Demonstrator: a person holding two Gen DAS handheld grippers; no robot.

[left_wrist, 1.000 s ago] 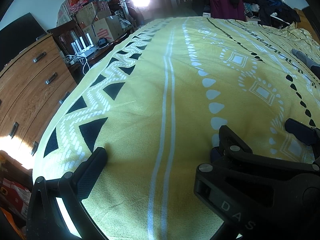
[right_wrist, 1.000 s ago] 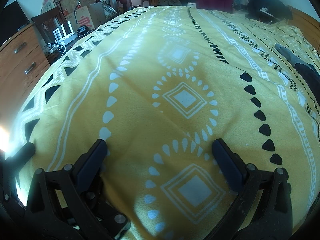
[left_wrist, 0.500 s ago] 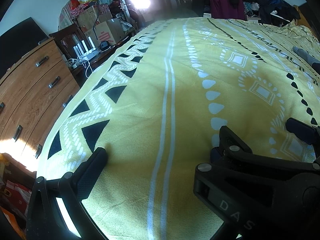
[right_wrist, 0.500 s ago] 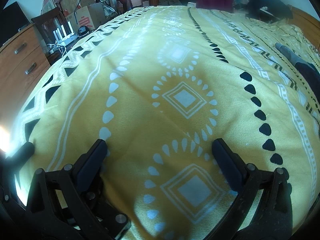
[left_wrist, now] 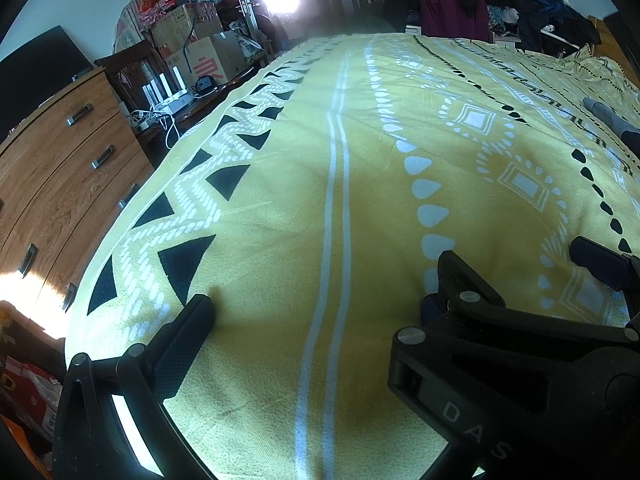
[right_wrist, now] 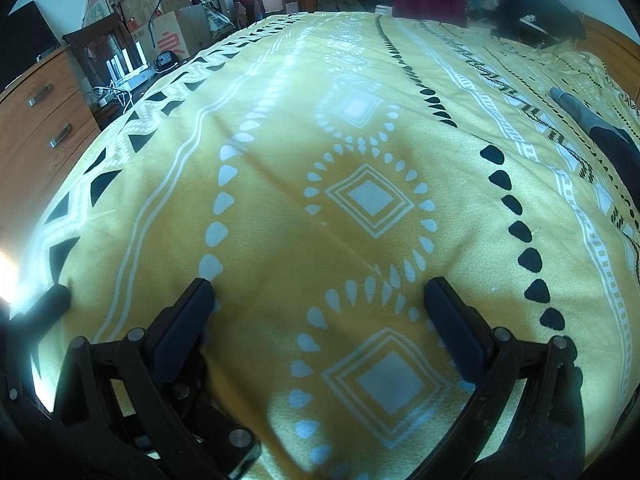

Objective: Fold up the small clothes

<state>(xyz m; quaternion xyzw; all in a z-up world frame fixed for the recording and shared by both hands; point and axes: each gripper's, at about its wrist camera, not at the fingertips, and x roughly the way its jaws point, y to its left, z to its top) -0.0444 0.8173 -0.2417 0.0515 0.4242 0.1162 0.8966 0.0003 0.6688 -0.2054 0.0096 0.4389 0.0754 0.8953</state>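
The small clothes show only as a grey and dark garment (right_wrist: 592, 120) lying far out at the right edge of the bed, on the yellow patterned bedspread (right_wrist: 280, 140); in the left wrist view the same garment (left_wrist: 612, 118) peeks in at the right border. What kind of garment it is cannot be told. Cardboard boxes (left_wrist: 200, 52) stand stacked in the far left corner, bags and wrapped stuff heaped on top; what is inside them is hidden. A wooden dresser (left_wrist: 60, 160) lines the left side, drawers shut. Now the tools: the left tool (left_wrist: 324, 280) is spread wide, nothing between its fingers, tips low over the bedspread. The right tool (right_wrist: 320, 288) is wide too, empty, both pads down near the diamond print, and contact cannot be told. The garment lies well apart from both tools, off ahead and to the right. More clothes (left_wrist: 500, 0) sit piled beyond the bed's far end.
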